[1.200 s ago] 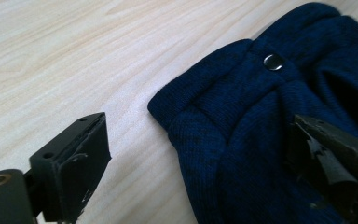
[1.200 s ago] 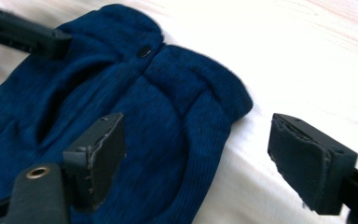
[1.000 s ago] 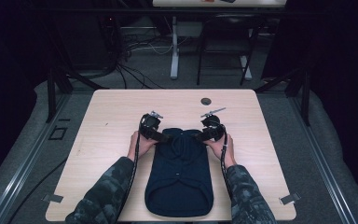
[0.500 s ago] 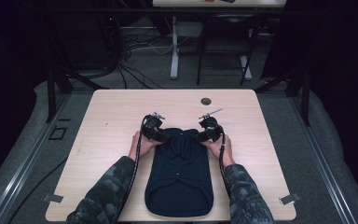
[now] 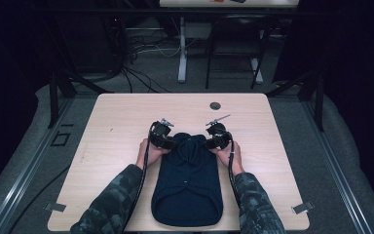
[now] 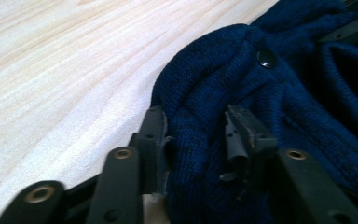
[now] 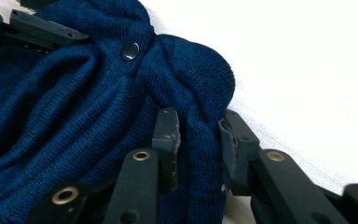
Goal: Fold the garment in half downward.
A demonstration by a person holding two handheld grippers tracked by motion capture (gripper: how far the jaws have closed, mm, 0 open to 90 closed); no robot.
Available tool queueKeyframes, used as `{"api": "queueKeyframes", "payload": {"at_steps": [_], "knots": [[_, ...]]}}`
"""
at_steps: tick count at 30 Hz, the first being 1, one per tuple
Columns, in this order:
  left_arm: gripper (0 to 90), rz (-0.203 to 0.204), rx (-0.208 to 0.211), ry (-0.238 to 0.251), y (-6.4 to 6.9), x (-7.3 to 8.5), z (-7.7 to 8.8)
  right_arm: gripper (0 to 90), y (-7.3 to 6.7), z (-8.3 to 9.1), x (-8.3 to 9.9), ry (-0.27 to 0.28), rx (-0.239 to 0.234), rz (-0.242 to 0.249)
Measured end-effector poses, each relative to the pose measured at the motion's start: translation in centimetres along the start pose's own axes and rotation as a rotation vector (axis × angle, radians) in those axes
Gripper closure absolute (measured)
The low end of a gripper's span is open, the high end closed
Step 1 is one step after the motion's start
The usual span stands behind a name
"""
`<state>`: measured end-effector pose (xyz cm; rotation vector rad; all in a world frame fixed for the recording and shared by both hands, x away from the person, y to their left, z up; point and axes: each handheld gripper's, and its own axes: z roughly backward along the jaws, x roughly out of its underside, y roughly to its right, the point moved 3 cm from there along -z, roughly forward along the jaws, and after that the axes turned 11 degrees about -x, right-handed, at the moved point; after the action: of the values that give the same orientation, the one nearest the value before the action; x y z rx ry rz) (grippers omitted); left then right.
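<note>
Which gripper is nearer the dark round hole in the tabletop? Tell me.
Right. The right gripper grips the navy knit garment almost directly below the hole; the left gripper grips it farther off toward the left.

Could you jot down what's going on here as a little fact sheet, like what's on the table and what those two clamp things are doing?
surface: wooden table
garment: dark blue knit sweater lying flat, a snap button near its far end
left gripper: jaws have just been closing, now pinching a fold of knit at the far left corner
right gripper: jaws have just been closing, now pinching a fold at the far right corner
hands: one on each gripper, either side of the sweater's far end
other: small dark round spot near the table's far edge
</note>
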<state>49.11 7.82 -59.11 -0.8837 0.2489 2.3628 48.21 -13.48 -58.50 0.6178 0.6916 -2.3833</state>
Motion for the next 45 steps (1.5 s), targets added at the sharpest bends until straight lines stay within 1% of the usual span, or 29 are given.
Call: {"api": "queueKeyframes", "payload": {"at_steps": [1,2,4,6,10,12,14,21,23,24,26,30,33,38,41,42,44,45], "knots": [[64.3,-0.002,0.002,0.008,0.0,0.1,0.0,72.2,-0.1,0.0,0.0,0.007,0.009,0.001],[65.3,0.003,0.005,0.012,0.0,0.1,0.1,72.5,-0.1,0.1,0.1,0.012,0.009,0.003],[66.7,-0.002,0.008,0.012,-0.1,0.0,0.2,73.3,-0.2,0.2,0.1,0.023,0.016,0.008],[67.4,-0.006,0.009,0.011,0.0,0.0,0.4,73.6,-0.3,0.4,0.2,0.024,0.016,0.017],[67.5,-0.011,0.024,0.029,-0.1,-0.1,0.8,74.0,-0.4,0.8,0.1,0.038,0.019,0.028],[67.5,-0.004,0.028,0.039,-0.1,-0.2,1.0,74.1,-0.6,1.2,0.1,0.042,0.019,0.038],[67.5,-0.018,0.037,0.044,-0.2,-0.3,1.4,74.2,-0.8,1.6,0.0,0.057,0.024,0.054],[67.7,-0.030,0.051,0.077,-0.2,-0.7,3.1,74.6,-2.2,3.4,-0.4,0.107,0.039,0.125],[67.7,-0.036,0.053,0.086,-0.1,-0.7,3.7,74.6,-2.6,3.8,-0.4,0.105,0.035,0.145],[67.7,-0.036,0.053,0.086,-0.1,-0.7,3.7,74.7,-2.8,4.0,-0.4,0.116,0.037,0.149],[67.7,-0.046,0.057,0.102,0.0,-0.9,4.6,74.7,-3.1,4.5,-0.4,0.131,0.033,0.158],[67.7,-0.053,0.061,0.141,0.3,-1.2,5.7,74.7,-3.6,5.5,-0.4,0.154,0.035,0.175],[67.7,-0.069,0.062,0.162,0.6,-1.4,6.4,74.7,-3.8,6.2,-0.4,0.172,0.036,0.186],[67.7,-0.089,0.061,0.180,1.0,-1.7,7.2,74.6,-4.2,7.1,-0.3,0.188,0.033,0.195],[67.7,-0.098,0.060,0.191,1.2,-1.8,7.6,74.4,-4.4,7.5,-0.2,0.194,0.036,0.207],[67.6,-0.100,0.061,0.192,1.2,-1.9,7.7,74.4,-4.5,7.7,-0.2,0.205,0.041,0.212],[67.7,-0.109,0.059,0.196,1.3,-2.0,8.0,74.4,-4.6,8.0,-0.2,0.202,0.040,0.222],[67.6,-0.109,0.056,0.203,1.4,-2.0,8.1,74.3,-4.7,8.2,-0.2,0.213,0.042,0.228]]}}
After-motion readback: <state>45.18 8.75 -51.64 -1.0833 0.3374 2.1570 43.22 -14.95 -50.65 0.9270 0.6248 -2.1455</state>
